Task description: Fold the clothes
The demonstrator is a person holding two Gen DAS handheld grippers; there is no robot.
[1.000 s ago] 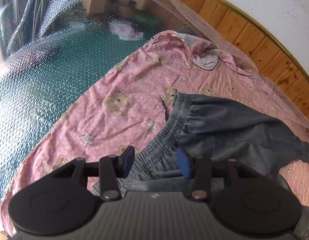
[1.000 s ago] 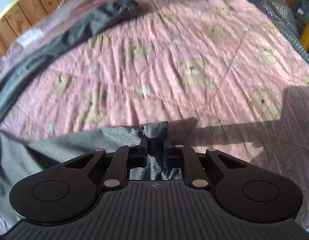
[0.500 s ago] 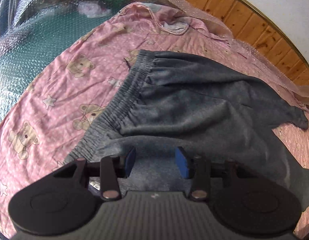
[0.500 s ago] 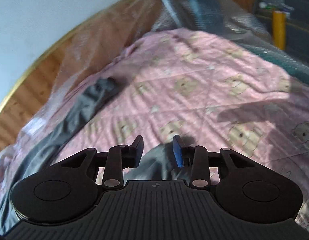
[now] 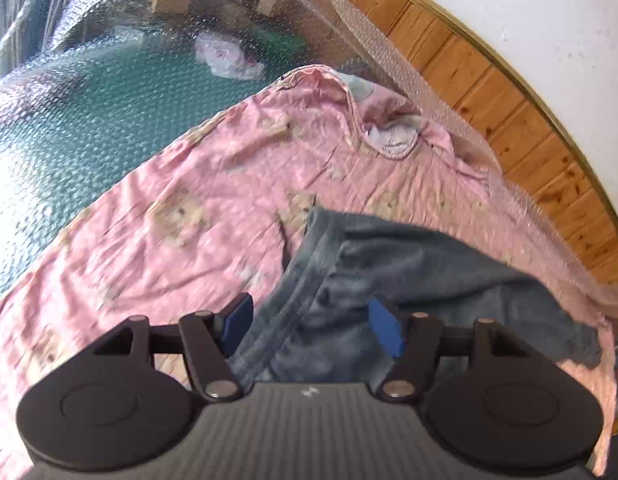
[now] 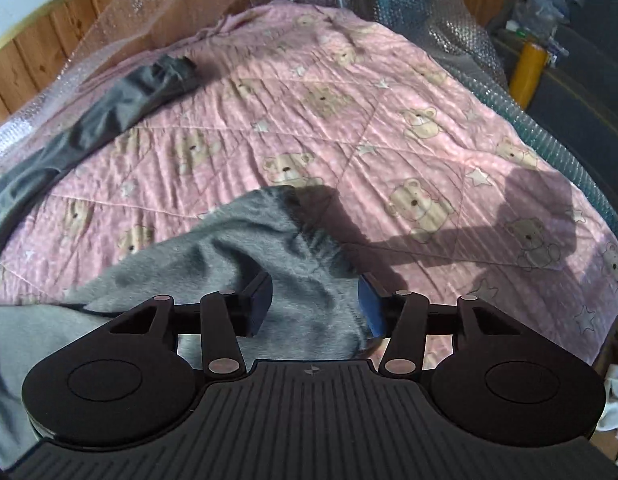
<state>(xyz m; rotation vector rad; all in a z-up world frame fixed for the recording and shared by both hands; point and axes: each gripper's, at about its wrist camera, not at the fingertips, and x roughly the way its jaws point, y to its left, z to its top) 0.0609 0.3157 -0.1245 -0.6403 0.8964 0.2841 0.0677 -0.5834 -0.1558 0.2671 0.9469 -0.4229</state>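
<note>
Left hand-held gripper (image 5: 309,326) opening wide over the waistband of the grey trousers (image 5: 409,272), right hand-held gripper (image 6: 315,304) opening too above a grey trouser end, pads clear of cloth, nothing gripped, garment lying loose on the pink bear quilt (image 6: 349,128). Risking a crooked fold: sagging, bunching along unpinned edges, far leg straying toward the wooden wall panel (image 5: 509,120). Differing from a second ago: right pads then clamping the cloth, now letting go.

Trousers (image 5: 409,276) spread on quilt (image 5: 197,216), waistband (image 5: 305,280) toward left; quilt atop bubble wrap (image 5: 69,120), wooden panelling (image 5: 509,112) behind.
</note>
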